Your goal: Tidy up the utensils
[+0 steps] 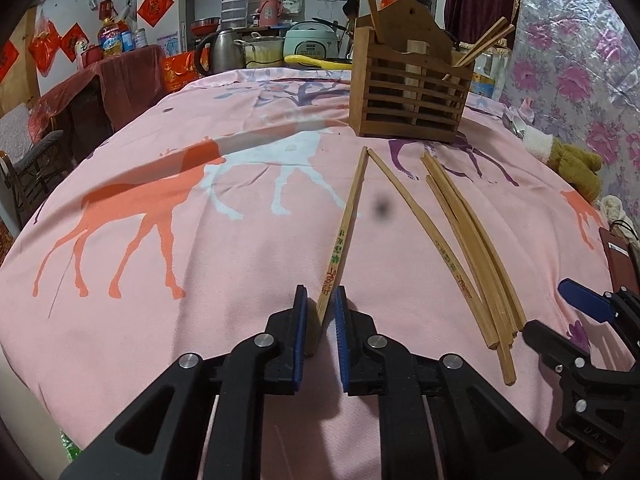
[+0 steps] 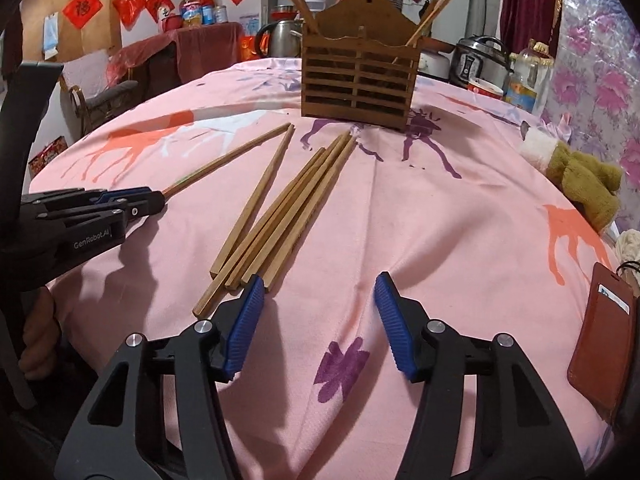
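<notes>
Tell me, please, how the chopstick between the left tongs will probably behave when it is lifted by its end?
The chopstick looks like straight wood, so it is probably stiff and light. The left tongs hold only its thick end, so its far tip may droop or swing. Its sides look flat, so it will likely not roll if it slips onto the pink cloth.

Two fisheye views ride low and close over a pink tablecloth (image 1: pixel 240 240), each looking forward toward the wooden holder (image 1: pixel 408 88). The right view sits further right. Both share the loose chopsticks (image 2: pixel 280 216) and holder.
</notes>
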`<act>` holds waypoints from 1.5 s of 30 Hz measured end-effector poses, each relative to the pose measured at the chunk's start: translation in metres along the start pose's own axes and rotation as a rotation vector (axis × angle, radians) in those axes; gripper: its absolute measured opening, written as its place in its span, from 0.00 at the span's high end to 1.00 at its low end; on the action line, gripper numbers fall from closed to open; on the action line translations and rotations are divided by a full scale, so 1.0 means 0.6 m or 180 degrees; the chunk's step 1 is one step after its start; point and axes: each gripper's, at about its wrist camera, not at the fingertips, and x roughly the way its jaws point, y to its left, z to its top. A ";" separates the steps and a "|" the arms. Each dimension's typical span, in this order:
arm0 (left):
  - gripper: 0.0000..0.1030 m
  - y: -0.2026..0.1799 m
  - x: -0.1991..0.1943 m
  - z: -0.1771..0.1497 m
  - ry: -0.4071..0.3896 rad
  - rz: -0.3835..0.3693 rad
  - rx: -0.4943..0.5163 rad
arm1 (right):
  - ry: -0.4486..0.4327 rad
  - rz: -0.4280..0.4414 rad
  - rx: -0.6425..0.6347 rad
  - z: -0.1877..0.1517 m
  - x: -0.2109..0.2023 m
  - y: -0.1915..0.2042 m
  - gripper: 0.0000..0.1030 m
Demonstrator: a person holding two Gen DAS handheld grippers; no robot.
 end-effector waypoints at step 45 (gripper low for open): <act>0.94 -0.013 -0.015 0.002 0.0027 -0.0168 0.0080 | -0.0196 -0.0059 0.0377 0.019 -0.004 -0.037 0.94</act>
